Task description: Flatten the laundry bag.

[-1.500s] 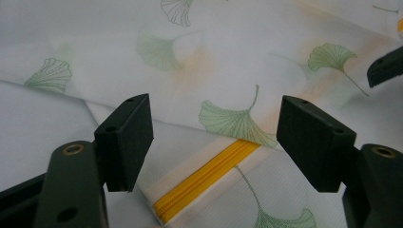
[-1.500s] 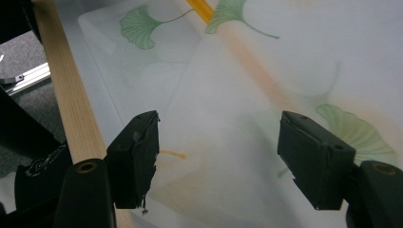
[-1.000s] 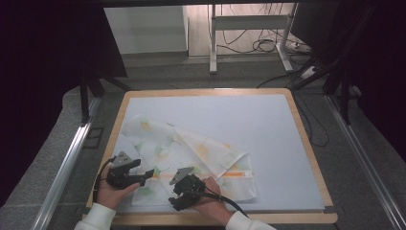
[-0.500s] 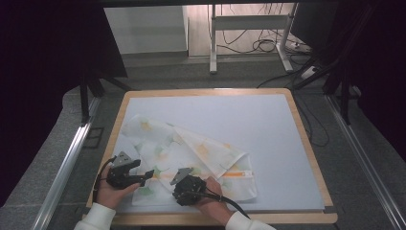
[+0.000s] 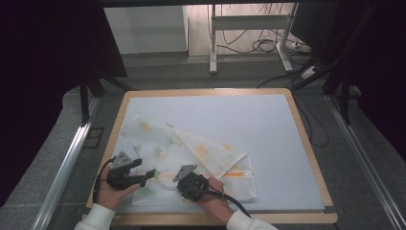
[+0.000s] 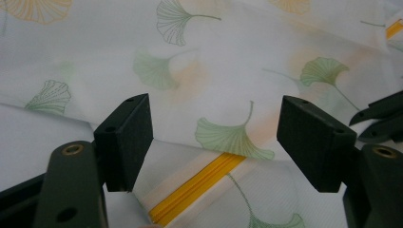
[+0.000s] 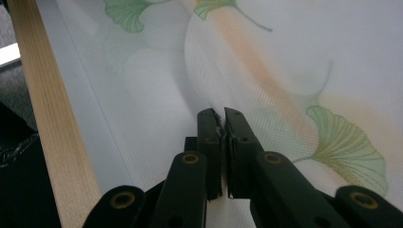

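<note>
One cloth [image 5: 191, 158] is the whole story: a thin white cloth printed with green and orange ginkgo leaves, lying rumpled and partly folded on the near-left part of the desk [image 5: 268, 124], one flap turned over on a diagonal. An orange-yellow stripe [image 6: 199, 187] runs along its hem near the front edge. The right gripper [image 5: 184, 184] sits right on that near edge, jaws pressed together on a small pinch of the cloth, as the right gripper view shows [image 7: 222, 118], with the desk's wooden rim [image 7: 43, 118] just beside. The left gripper [image 5: 146, 176] hovers just left of it, jaws spread wide, low over the cloth. In the left gripper view [image 6: 216, 137] the striped hem lies directly ahead between the open jaws, slanting away toward the upper right. So the coming grab looks like the left's: the hem is straight in front and slightly below, and the jaws would need to drop and close across that stripe.
</note>
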